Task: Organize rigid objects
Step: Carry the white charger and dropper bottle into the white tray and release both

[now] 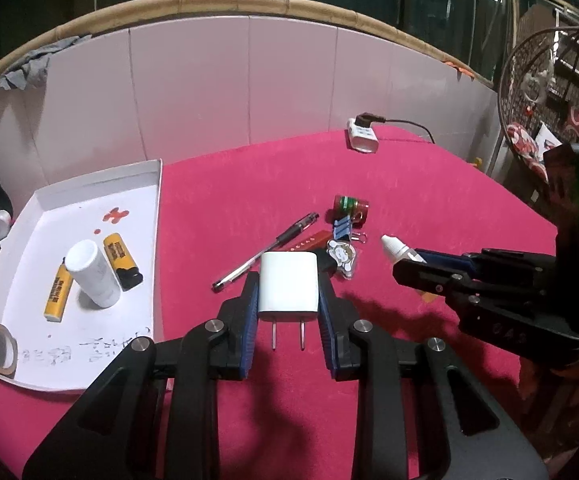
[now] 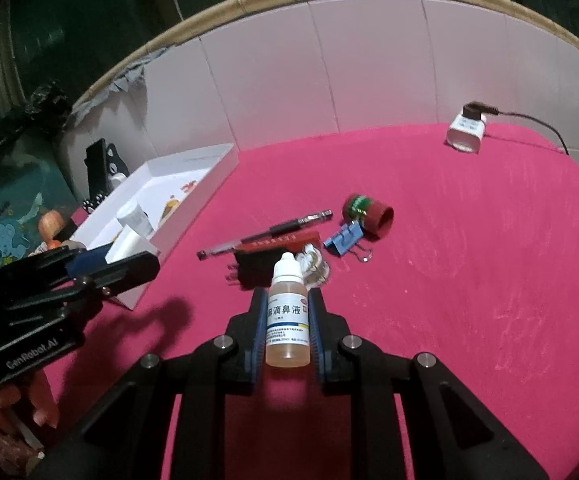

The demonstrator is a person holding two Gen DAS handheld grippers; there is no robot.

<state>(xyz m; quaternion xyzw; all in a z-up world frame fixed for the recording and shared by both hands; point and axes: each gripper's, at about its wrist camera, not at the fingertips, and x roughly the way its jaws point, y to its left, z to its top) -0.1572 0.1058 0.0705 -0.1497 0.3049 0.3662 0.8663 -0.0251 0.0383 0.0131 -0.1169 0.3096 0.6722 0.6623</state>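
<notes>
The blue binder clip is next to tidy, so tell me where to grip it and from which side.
Take the blue binder clip across its folded blue body, jaws on the two flat sloping faces, coming from above. Its wire handles lie thin on the cloth toward the camera and look hard to pinch. The red cup stands close behind, so keep the fingers off that side.

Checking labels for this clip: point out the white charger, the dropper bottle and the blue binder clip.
white charger point(image 1: 288, 282), left wrist view, front face.
dropper bottle point(image 2: 288, 314), right wrist view, label.
blue binder clip point(image 2: 343, 239), right wrist view, blue body.
</notes>
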